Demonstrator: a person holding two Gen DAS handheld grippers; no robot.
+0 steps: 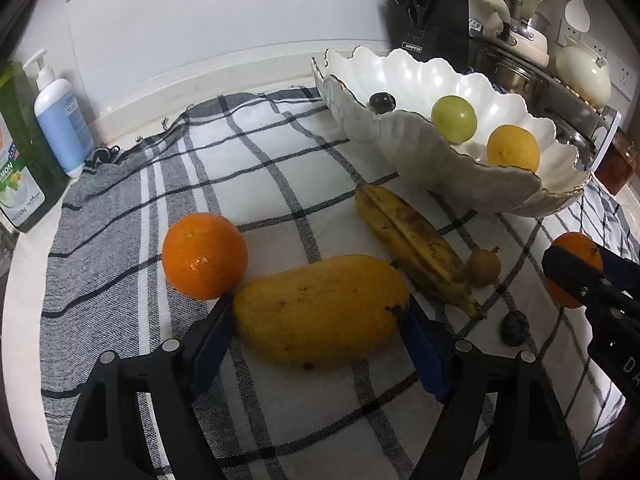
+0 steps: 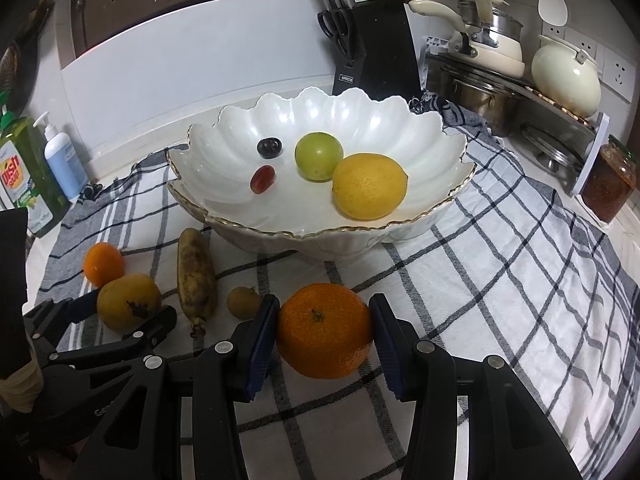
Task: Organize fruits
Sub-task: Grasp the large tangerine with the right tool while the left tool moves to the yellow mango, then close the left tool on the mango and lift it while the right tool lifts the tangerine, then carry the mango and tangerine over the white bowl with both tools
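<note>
A white scalloped bowl (image 2: 444,152) on the checked cloth holds a lemon (image 2: 369,186), a green fruit (image 2: 319,156), a dark grape (image 2: 269,147) and a red grape (image 2: 263,179). My left gripper (image 1: 320,314) is closed around a yellow mango (image 1: 320,308) lying on the cloth. My right gripper (image 2: 324,330) is closed around an orange (image 2: 325,330) on the cloth in front of the bowl. A second orange (image 1: 205,256), a spotted banana (image 1: 416,244), a small brown fruit (image 1: 484,267) and a dark plum (image 1: 515,328) lie loose nearby.
A checked cloth (image 2: 500,260) covers the counter. Soap bottles (image 1: 60,120) stand at the left wall. A black knife block (image 2: 376,52), pots on a rack (image 2: 488,64) and a jar (image 2: 610,178) stand behind and right of the bowl.
</note>
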